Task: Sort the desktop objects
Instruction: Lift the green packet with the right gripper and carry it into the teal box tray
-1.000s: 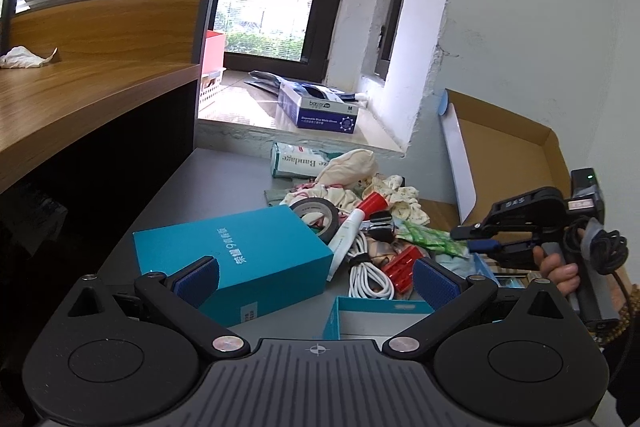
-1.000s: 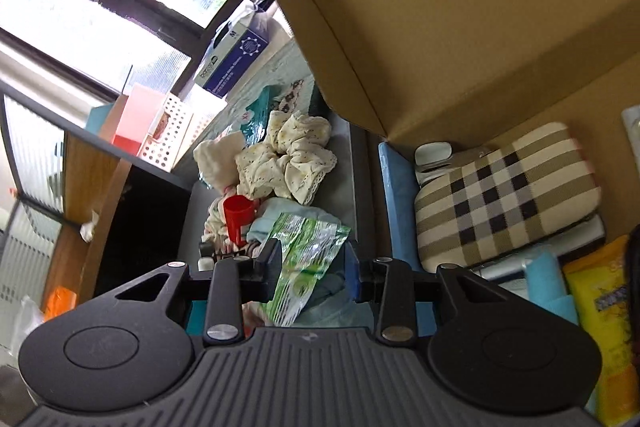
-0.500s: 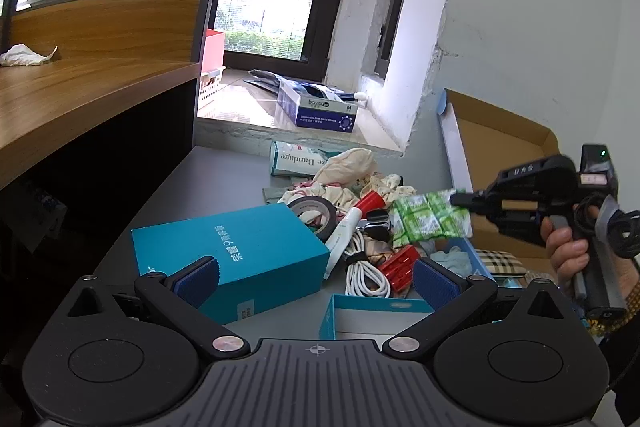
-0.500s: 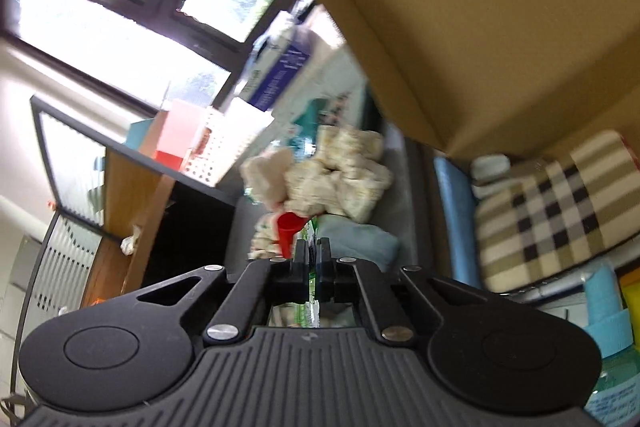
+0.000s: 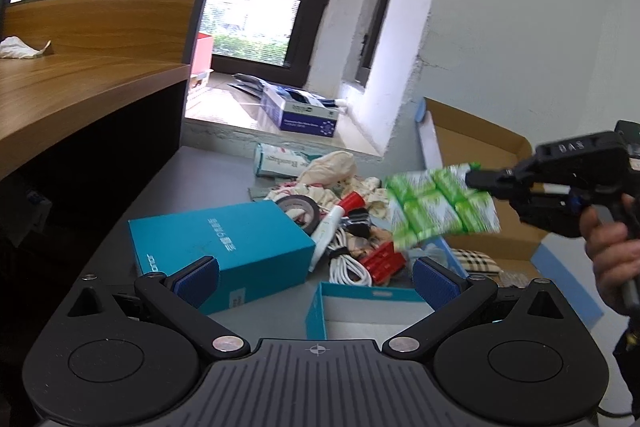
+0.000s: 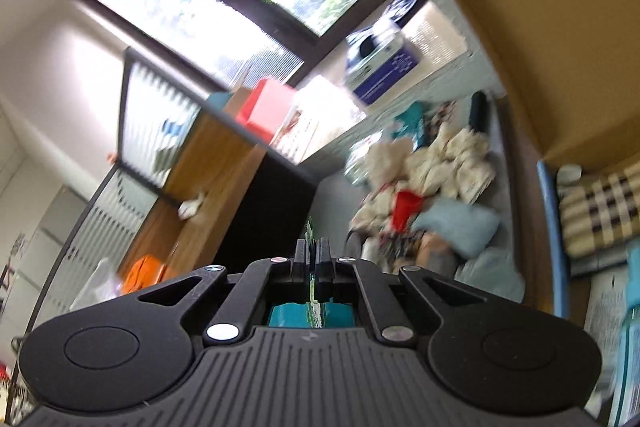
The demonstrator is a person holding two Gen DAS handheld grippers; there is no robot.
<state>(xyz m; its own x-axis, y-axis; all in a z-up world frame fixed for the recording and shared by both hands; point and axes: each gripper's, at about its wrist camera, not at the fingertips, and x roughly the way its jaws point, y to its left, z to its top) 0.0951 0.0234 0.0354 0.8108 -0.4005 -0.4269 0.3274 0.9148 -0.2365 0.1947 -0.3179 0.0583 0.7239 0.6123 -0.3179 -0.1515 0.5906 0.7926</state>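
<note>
Right tool (image 5: 474, 183), closed on one edge of the green packet (image 5: 440, 205), holds it clear above the table (image 5: 132, 211) clutter for sorting; left tool (image 5: 316, 273) gapes empty.

"das" on right hand-held gripper (image 5: 476, 181)

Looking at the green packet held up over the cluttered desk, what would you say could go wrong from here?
1. The right gripper pinches the green packet only at one edge, so the floppy packet may slip out.
2. The packet hangs over the pile with the red cap and white cable; a low swing might drag those along.
3. The cardboard box flap stands close beside the packet and might catch it on the way in.
</note>
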